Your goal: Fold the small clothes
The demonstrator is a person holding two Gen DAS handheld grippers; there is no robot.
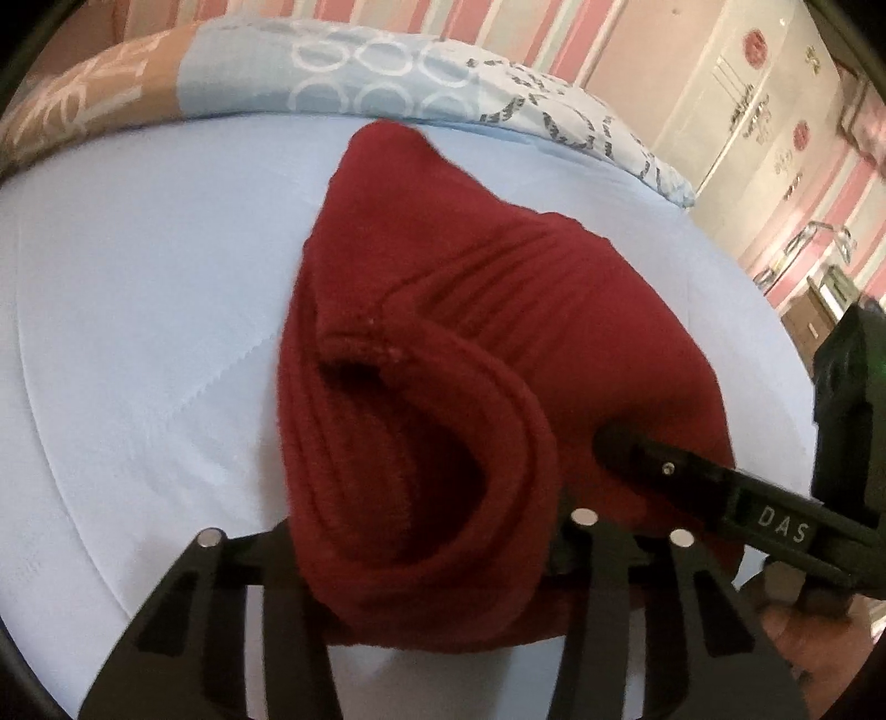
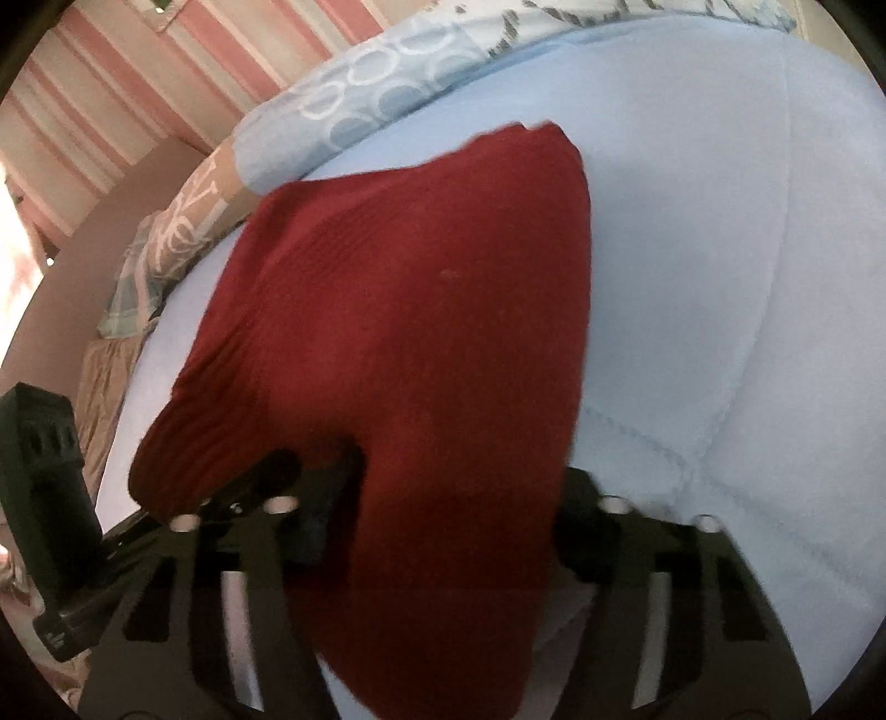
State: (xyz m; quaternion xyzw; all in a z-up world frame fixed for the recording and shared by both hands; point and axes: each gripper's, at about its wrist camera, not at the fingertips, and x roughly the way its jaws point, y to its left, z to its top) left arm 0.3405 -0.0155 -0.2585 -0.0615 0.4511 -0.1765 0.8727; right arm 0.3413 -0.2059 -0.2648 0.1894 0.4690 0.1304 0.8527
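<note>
A dark red ribbed knit garment (image 1: pixel 443 343) lies folded over on a pale blue bed sheet (image 1: pixel 138 332). Its near edge bulges up between the fingers of my left gripper (image 1: pixel 426 548), which stand wide apart with the cloth between them; whether they clamp it I cannot tell. A finger of my right gripper (image 1: pixel 664 471) reaches in from the right and touches the garment. In the right wrist view the red garment (image 2: pixel 415 332) fills the middle and drapes between the fingers of my right gripper (image 2: pixel 443 531). The left gripper (image 2: pixel 260 487) shows at its lower left edge.
A patterned blue and brown quilt (image 1: pixel 332 77) lies along the far edge of the bed. A pink striped wall (image 1: pixel 554 33) and a cream wardrobe (image 1: pixel 747 99) stand behind. The sheet (image 2: pixel 747 277) stretches to the right of the garment.
</note>
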